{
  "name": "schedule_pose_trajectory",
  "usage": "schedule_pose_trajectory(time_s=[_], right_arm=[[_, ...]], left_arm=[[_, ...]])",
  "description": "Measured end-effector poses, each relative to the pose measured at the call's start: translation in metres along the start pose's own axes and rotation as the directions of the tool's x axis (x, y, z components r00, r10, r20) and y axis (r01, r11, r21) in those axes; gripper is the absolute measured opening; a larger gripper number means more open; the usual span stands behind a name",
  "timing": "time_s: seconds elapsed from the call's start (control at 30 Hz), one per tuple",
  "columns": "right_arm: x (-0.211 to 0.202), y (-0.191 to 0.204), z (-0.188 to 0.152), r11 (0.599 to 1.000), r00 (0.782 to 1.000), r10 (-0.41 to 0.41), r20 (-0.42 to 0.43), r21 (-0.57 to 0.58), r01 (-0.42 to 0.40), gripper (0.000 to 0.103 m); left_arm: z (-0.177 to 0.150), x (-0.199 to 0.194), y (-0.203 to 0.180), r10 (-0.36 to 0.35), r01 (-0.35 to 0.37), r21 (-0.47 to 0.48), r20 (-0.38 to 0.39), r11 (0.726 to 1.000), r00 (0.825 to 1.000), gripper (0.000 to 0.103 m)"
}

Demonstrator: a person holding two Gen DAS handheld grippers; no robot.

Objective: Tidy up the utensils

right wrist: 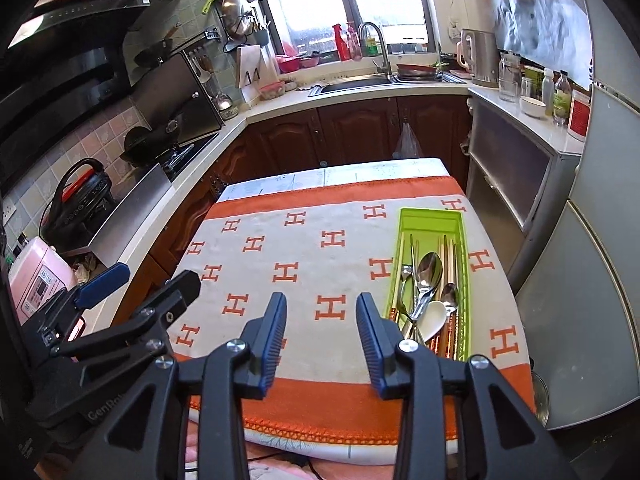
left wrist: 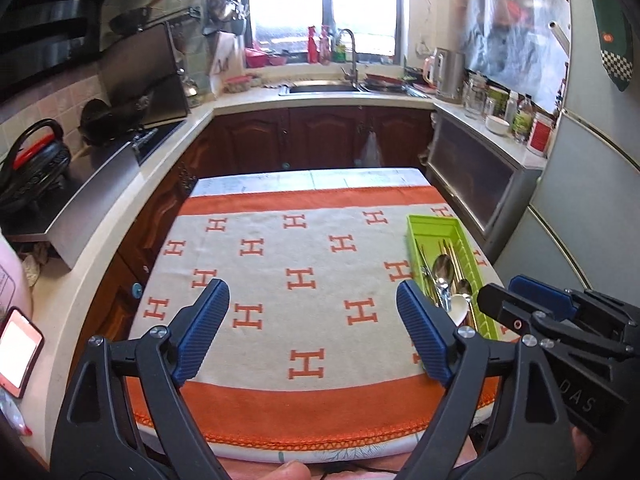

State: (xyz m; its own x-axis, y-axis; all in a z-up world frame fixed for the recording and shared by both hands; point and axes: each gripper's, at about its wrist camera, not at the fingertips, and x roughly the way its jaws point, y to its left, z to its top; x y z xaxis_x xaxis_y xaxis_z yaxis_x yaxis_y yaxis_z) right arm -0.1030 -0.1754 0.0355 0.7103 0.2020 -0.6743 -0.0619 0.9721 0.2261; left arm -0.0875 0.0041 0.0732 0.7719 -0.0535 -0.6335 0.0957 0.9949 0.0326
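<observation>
Both tools are empty: the left tool (left wrist: 312, 328) stands wide, the right tool (right wrist: 322, 330) narrower. All utensils (right wrist: 428, 292) lie in the green tray (right wrist: 432, 216); retreat gently, I think.

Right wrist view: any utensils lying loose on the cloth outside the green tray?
No, the spoons and chopsticks all lie inside the green tray; the cloth is bare.
</observation>
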Motion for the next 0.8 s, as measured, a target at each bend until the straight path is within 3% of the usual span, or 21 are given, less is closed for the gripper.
schedule_pose_trajectory(time_s=[0.3, 0.8], right_arm=[[0.009, 0.005, -0.006, 1.0, 1.0, 0.013, -0.025, 0.016, -0.013, 0.036], [0.018, 0.013, -0.006, 1.0, 0.999, 0.0, -0.034, 0.009, 0.0, 0.036]], left_arm=[[-0.01, 0.001, 0.013, 0.046, -0.047, -0.022, -0.035, 0.999, 0.998, 0.084], [-0.01, 0.019, 0.019, 0.047, -0.049, -0.038, -0.062, 0.998, 0.997, 0.084]])
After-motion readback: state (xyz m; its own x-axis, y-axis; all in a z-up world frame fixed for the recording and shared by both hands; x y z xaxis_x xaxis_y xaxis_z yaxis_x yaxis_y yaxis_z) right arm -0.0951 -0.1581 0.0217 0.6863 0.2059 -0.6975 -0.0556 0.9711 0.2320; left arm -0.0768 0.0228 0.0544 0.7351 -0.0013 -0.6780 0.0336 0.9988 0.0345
